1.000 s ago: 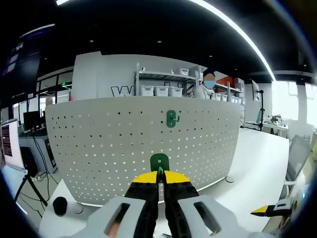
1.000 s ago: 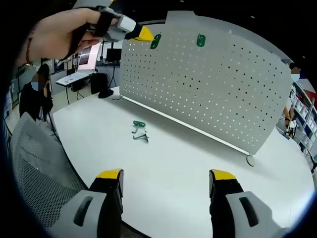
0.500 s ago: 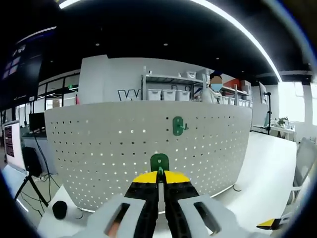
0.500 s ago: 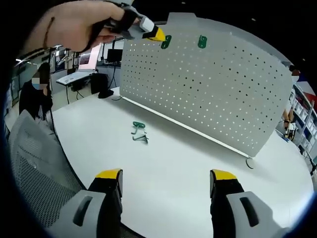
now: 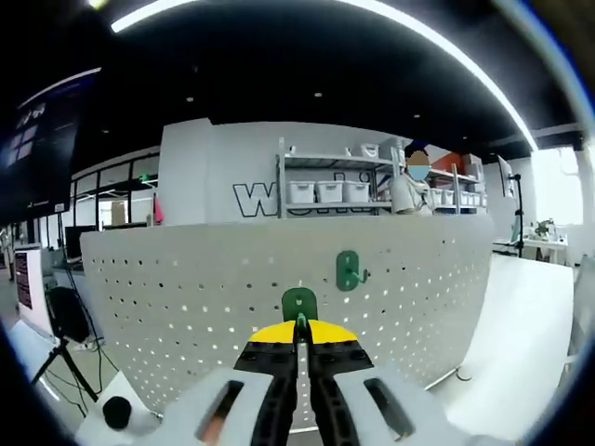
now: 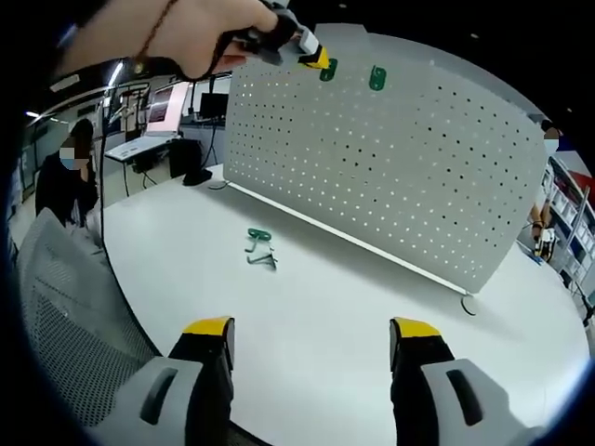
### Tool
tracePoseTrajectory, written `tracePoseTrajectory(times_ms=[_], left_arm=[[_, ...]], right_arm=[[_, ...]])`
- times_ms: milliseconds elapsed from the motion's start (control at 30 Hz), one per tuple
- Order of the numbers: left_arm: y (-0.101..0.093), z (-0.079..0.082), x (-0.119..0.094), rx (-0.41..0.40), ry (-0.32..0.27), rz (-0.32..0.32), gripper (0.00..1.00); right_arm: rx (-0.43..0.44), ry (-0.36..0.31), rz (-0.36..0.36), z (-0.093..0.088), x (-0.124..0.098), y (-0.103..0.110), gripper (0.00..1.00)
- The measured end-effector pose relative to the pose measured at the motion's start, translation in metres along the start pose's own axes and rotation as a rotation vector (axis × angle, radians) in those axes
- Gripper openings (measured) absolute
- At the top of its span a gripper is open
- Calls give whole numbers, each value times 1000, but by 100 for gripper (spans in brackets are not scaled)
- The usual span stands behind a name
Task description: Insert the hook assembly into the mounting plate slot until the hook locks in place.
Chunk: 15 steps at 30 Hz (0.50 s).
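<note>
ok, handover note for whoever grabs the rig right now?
Left gripper: shut on a green hook, held up near the top of the white pegboard, not yet inserted.
Right gripper: open, low over the white table.
One mounted hook is already on the board. More green hooks lie on the table.
Left: seat the held hook until it locks.

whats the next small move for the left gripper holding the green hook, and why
Probably ease the left gripper forward toward the white perforated mounting plate. Its jaws are shut on the small green plastic hook, which sits near the panel's top, left of the green hook already mounted. In the right gripper view it looks just short of the holes, though contact is hard to judge.
</note>
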State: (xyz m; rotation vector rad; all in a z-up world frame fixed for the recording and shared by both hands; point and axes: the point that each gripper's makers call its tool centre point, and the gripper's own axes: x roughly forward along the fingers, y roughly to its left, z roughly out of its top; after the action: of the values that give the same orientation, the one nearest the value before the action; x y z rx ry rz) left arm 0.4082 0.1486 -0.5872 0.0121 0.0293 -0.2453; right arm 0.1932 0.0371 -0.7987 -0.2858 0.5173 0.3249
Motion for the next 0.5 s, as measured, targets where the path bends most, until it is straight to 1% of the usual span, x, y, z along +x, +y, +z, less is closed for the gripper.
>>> tracePoseTrajectory(times_ms=[67,100,200,500], left_arm=[[0,6,4,0,-18,8,1],[0,10,7,-8,-36,9,1],[-2,16,12,-2,-61,15,1],[-2,14,25,24,-73,36,1]], right_arm=[[5,1,0,0,0,0,64],[4,1,1,0,0,0,63],[0,2,7,0,0,2,63],[10,-7,-1,1,0,-1,61]])
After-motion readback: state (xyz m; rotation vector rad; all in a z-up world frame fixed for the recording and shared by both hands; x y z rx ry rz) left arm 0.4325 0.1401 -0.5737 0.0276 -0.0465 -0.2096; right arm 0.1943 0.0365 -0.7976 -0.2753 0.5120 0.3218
